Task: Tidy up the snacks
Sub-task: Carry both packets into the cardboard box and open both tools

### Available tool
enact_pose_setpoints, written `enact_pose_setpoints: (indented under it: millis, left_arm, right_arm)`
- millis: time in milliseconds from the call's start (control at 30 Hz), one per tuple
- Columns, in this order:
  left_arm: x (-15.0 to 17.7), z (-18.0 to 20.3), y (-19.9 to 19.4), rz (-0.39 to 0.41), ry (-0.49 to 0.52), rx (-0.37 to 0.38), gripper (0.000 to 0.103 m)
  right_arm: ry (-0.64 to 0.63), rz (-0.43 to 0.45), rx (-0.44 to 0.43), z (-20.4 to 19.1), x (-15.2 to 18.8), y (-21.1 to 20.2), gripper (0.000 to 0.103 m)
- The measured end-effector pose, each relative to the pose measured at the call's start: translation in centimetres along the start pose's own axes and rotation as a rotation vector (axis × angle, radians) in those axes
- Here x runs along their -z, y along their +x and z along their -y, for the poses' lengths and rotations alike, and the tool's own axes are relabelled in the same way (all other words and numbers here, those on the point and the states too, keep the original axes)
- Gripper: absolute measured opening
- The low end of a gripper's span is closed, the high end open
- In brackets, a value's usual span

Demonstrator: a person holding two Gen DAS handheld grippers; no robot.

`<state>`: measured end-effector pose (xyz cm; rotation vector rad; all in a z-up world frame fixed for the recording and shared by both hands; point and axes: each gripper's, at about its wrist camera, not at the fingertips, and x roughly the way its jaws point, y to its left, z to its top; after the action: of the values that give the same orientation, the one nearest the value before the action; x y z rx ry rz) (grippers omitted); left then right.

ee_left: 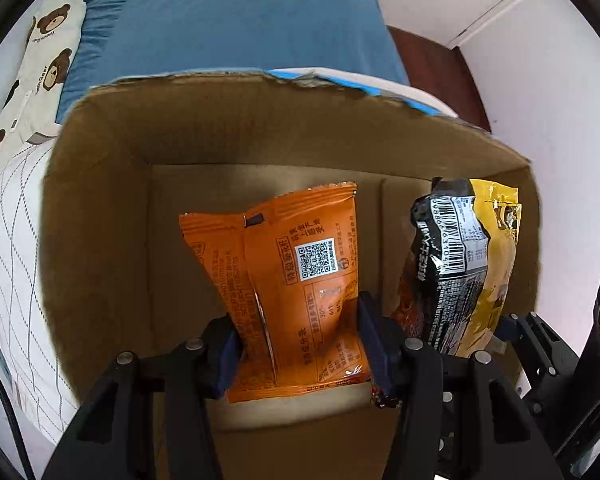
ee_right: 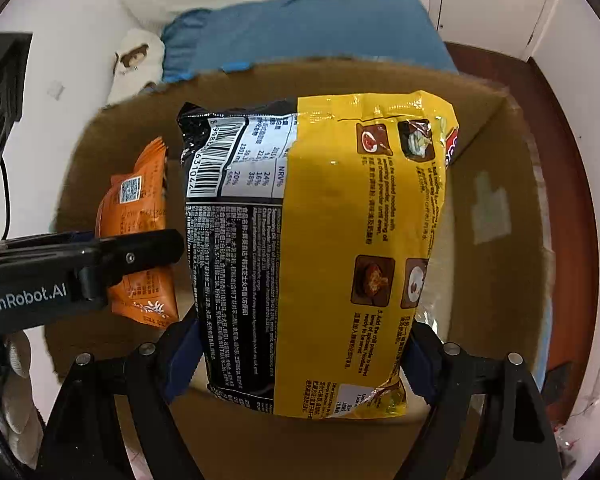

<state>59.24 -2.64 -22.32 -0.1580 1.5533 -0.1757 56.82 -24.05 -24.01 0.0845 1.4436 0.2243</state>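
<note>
My left gripper [ee_left: 298, 342] is shut on an orange snack packet [ee_left: 284, 280] and holds it over the open cardboard box [ee_left: 100, 208]. My right gripper [ee_right: 302, 360] is shut on a black and yellow noodle packet [ee_right: 320, 240] and holds it over the same box [ee_right: 500, 280]. In the left wrist view the noodle packet [ee_left: 464, 264] hangs at the right. In the right wrist view the orange packet [ee_right: 140, 216] and the left gripper's finger [ee_right: 140, 254] show at the left. The box floor under both packets looks bare.
The box stands beside a bed with a blue sheet [ee_left: 228, 20], a bear-print pillow [ee_left: 40, 60] and a white patterned quilt [ee_left: 16, 264]. A white wall [ee_left: 548, 100] and dark red floor [ee_right: 540, 92] lie to the right.
</note>
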Motion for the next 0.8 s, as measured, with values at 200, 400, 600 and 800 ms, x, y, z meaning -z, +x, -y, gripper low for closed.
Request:
enact_pose_setpoints:
  millis: [200, 400, 600, 800]
  left_arm:
    - [-0.9, -0.8, 1.2, -0.021, -0.002, -0.001, 0.069]
    - [-0.3, -1.4, 0.3, 0.004, -0.001, -0.019, 0.093]
    - [1.4, -1.4, -2.5, 0.066, -0.012, -0.048, 0.093]
    - [4.4, -1.7, -6.0, 0.166, 0.012, -0.09, 0.093]
  right_arm:
    - [0.021, -0.068, -0.02, 1.0, -0.9, 2.9, 0.086]
    - [0.002, -0.061, 0.012, 2.2, 0.1, 3.3, 0.1]
    - [0.016, -0.031, 0.051, 2.5, 1.0, 1.1, 0.1]
    - [0.028, 0.032, 0.081, 3.3, 3.6, -2.1, 0.1]
